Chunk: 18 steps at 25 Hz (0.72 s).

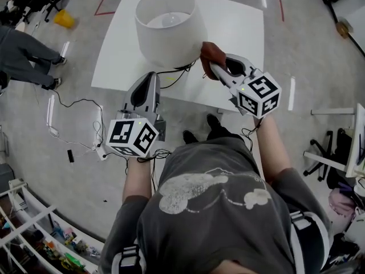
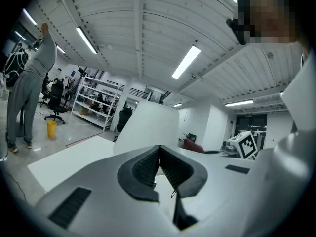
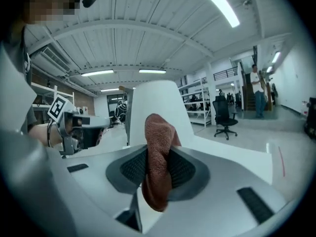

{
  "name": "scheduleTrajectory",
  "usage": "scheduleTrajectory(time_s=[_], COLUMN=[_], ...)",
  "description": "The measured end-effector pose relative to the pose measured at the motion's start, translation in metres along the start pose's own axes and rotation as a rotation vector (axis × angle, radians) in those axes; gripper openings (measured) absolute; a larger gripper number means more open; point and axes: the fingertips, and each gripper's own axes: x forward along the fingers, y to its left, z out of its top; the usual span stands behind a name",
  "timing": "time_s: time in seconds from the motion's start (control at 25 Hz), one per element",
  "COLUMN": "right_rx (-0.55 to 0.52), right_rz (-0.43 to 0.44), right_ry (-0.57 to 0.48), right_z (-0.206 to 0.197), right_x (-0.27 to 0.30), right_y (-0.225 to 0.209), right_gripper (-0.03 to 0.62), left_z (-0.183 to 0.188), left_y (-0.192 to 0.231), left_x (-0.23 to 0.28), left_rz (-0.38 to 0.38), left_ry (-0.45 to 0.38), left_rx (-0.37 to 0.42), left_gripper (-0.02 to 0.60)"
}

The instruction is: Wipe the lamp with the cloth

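A white lamp with a wide drum shade (image 1: 165, 24) stands on the white table (image 1: 239, 33); its black cord (image 1: 174, 76) runs off the near edge. The shade also rises ahead in the left gripper view (image 2: 148, 127) and the right gripper view (image 3: 155, 110). My right gripper (image 1: 214, 67) is shut on a reddish-brown cloth (image 1: 210, 53), (image 3: 158, 162), held right beside the shade's lower right side. My left gripper (image 1: 149, 79) is shut with nothing in it, just in front of the lamp's base; its pads (image 2: 148, 167) meet.
Cables and a power strip (image 1: 100, 150) lie on the floor left of the table. A person (image 1: 25, 59) stands at far left near a yellow bin (image 1: 64, 19). Shelving (image 1: 40, 233) is at lower left, an office chair (image 1: 328, 147) at right.
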Motion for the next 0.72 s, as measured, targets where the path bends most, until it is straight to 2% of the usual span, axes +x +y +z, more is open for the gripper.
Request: scheduleTrajectory(time_s=[0.16, 0.32, 0.52, 0.72], right_rx=[-0.067, -0.145, -0.244, -0.303], right_rz=[0.011, 0.065, 0.142, 0.238], right_ry=[-0.143, -0.224, -0.214, -0.146], right_z=[0.06, 0.107, 0.134, 0.118], right_x=[-0.019, -0.021, -0.002, 0.013], right_y=[0.005, 0.01, 0.031, 0.069], right_gripper=[0.097, 0.096, 0.097, 0.097], left_z=[0.015, 0.025, 0.033, 0.027], left_y=[-0.003, -0.01, -0.017, -0.023], left_x=[-0.005, -0.003, 0.003, 0.0], left_rz=[-0.004, 0.024, 0.065, 0.11], left_ry=[-0.035, -0.07, -0.072, -0.061], left_rx=[0.029, 0.043, 0.051, 0.068], left_gripper=[0.008, 0.008, 0.008, 0.008])
